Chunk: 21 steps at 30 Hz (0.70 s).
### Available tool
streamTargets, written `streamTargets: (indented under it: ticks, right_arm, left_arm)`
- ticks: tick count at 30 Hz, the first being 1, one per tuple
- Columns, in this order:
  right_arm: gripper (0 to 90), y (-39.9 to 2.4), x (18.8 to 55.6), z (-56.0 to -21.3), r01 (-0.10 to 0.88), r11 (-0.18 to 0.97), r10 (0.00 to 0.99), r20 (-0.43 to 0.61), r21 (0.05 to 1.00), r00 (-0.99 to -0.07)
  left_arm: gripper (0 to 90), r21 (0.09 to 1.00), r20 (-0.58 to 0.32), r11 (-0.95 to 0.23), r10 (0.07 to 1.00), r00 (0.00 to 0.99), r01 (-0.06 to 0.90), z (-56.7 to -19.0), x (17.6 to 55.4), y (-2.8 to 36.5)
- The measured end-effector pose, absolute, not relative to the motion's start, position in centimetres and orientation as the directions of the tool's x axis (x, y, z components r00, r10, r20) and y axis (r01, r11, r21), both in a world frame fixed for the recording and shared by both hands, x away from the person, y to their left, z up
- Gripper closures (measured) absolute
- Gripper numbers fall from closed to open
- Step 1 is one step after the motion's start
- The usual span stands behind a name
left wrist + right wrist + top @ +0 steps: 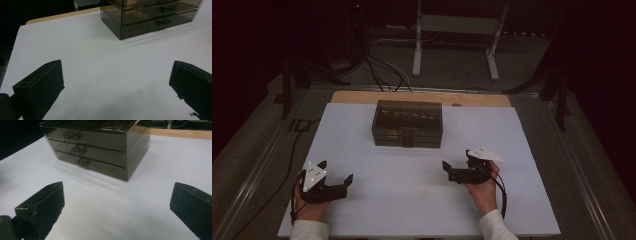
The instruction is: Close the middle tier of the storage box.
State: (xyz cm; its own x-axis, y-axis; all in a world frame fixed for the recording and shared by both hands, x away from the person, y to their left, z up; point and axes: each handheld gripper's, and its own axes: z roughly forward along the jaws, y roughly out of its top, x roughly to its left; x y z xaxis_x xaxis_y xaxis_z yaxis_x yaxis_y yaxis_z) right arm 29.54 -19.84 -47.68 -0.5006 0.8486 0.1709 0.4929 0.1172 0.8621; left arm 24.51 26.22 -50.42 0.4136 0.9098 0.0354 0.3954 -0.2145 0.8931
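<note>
Smoked drawer box (407, 124) at far centre of surface (412, 200); contents dim, unreadable. Left gripper (337, 176) and right gripper (456, 168) near side of box, jaws released, empty.

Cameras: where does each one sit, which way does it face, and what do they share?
High view: above the near side, looking forward and down at the table; hands, sleeves, left gripper, right gripper.
Left gripper view: low, looking along its open jaws toward the drawer box.
Right gripper view: low, between open jaws, facing the box's three drawer fronts.
Shared: all show the box on the white table.
</note>
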Motion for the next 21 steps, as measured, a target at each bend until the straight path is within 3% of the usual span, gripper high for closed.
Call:
streamTargets:
  ticks: [21]
  right_arm:
    - [0.1,-25.1,26.0,-48.3,0.429,0.085,0.869,0.144,0.899,-0.474]
  left_arm:
    - [0.6,0.912,-0.022,-0.150,0.912,0.409,0.382,-49.7,24.0,27.5]
